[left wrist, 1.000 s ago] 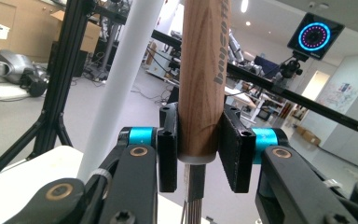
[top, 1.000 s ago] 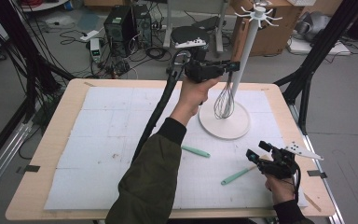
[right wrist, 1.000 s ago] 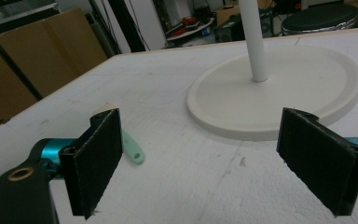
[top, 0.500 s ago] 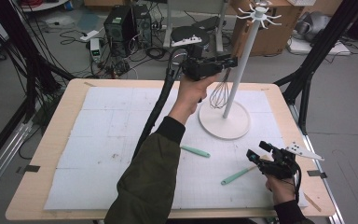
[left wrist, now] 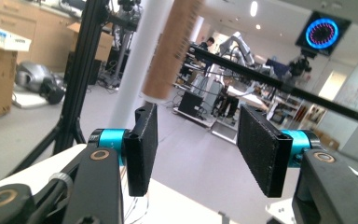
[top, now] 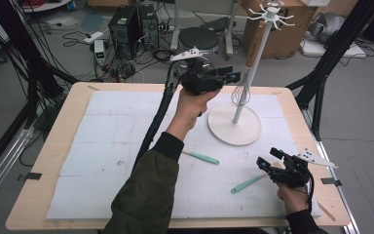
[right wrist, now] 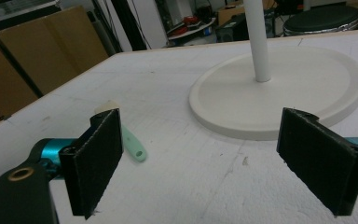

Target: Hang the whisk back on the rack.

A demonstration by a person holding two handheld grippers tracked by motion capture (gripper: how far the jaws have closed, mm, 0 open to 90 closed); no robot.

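A whisk with a wooden handle hangs beside the white pole of a hook stand. My left gripper is raised just left of the pole; its jaws have just been opening and are open with nothing between them. My right gripper rests low at the table's front right, open and empty, facing the stand's round base. A mint-green utensil lies just left of it. A second one lies mid-table.
White gridded mat covers the wooden table. The person's dark left sleeve crosses the middle of the table. Black frame legs, boxes and cables stand on the floor beyond the far edge.
The left gripper has drawn back a little leftward from the stand and its jaws have spread apart. The whisk stays hanging on the stand. The right gripper has not moved.
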